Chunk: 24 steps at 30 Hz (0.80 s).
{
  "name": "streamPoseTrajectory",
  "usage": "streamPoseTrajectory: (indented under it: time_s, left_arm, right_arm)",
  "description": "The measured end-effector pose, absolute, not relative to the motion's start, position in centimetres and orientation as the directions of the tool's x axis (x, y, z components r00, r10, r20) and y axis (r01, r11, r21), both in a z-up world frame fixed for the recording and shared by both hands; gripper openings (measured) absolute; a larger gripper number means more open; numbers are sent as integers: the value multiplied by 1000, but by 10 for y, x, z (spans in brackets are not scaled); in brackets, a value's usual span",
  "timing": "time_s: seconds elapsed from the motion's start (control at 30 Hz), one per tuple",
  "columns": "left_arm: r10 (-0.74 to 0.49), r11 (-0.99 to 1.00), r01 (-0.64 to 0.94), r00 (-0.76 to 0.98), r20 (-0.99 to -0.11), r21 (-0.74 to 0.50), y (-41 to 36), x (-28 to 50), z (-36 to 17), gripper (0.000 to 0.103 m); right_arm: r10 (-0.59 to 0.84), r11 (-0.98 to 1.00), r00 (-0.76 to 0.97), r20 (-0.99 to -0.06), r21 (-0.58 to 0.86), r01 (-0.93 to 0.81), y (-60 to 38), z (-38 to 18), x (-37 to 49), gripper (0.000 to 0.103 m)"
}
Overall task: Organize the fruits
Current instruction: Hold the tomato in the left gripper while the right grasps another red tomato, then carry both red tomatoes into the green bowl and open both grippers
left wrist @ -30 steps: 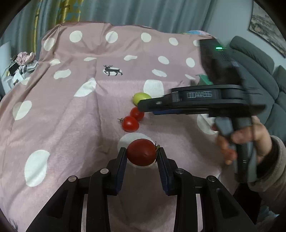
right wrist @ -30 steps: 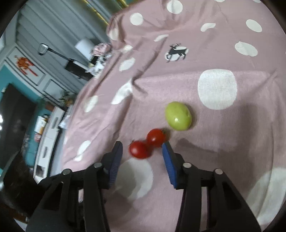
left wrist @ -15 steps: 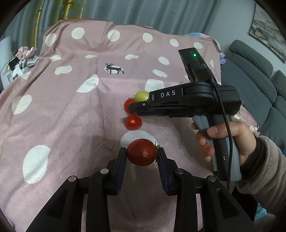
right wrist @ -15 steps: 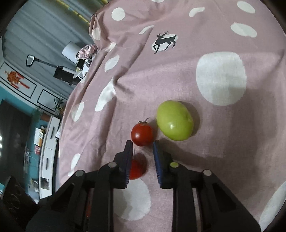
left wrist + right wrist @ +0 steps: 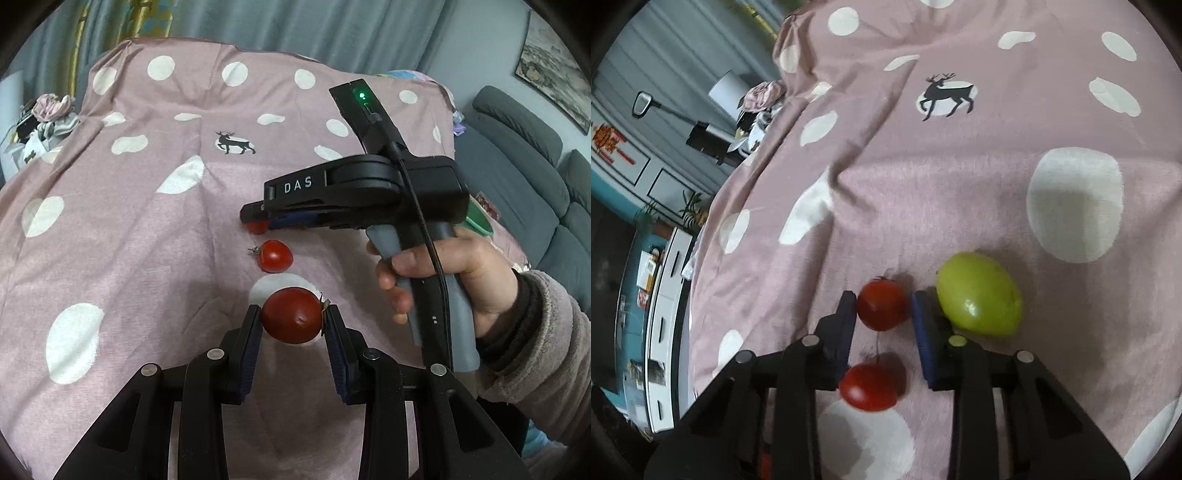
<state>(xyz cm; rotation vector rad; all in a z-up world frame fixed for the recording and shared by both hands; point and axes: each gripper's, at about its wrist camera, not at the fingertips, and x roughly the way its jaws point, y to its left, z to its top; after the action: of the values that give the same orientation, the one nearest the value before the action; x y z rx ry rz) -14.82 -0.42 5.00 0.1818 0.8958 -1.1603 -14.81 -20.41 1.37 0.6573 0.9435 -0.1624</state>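
Observation:
My left gripper (image 5: 292,325) is shut on a large red tomato (image 5: 291,314) and holds it just above the pink spotted cloth (image 5: 147,236). A small red tomato (image 5: 275,256) lies on the cloth beyond it. My right gripper (image 5: 884,306) is shut on another small red tomato (image 5: 882,304), low on the cloth; this tomato shows as a red edge (image 5: 257,228) under the right gripper in the left wrist view. The lying tomato (image 5: 870,386) sits below the right gripper's jaws. A green fruit (image 5: 979,293) rests just right of the right finger, touching or nearly so.
The cloth drapes over a raised surface with white dots and a deer print (image 5: 945,94). A grey sofa (image 5: 532,162) stands at the right. A pile of clutter (image 5: 44,114) sits at the far left edge. A green object (image 5: 478,221) shows behind the hand.
My right gripper moved forward past the nearer small tomato and closed on the farther one beside the green fruit. My left gripper kept hold of the large tomato, nearly still.

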Motion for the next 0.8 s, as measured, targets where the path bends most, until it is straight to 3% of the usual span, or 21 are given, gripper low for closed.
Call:
streamPoseTrajectory:
  time_s: [0.17,0.27,0.4,0.63,0.8]
  left_arm:
    - [-718,431,844,105,-688,-320,-3,-146,50,35]
    - [-718,430,842,100,-689,-326,-4,-144,49,35]
    - [-721,425,841,91,-687,-335,-3,-144,49,35]
    - [-734,409,844,79,-674,-347,-6,-147,50,35]
    - [-751,379,855,60,-658,-355,-15,-151,55,35]
  right_arm:
    - [141,798,577,-805,437,414,-206,16,-143,33]
    - [120,829,563,-818,395,397,-200,16,-140,26]
    - [128,835,570,-812,398,380,-201,15,-147,25]
    - [234,751,708,-666,586,304,-208,40,-199,25]
    - [208,721,752,-625,618,314,-214,56,-251,26]
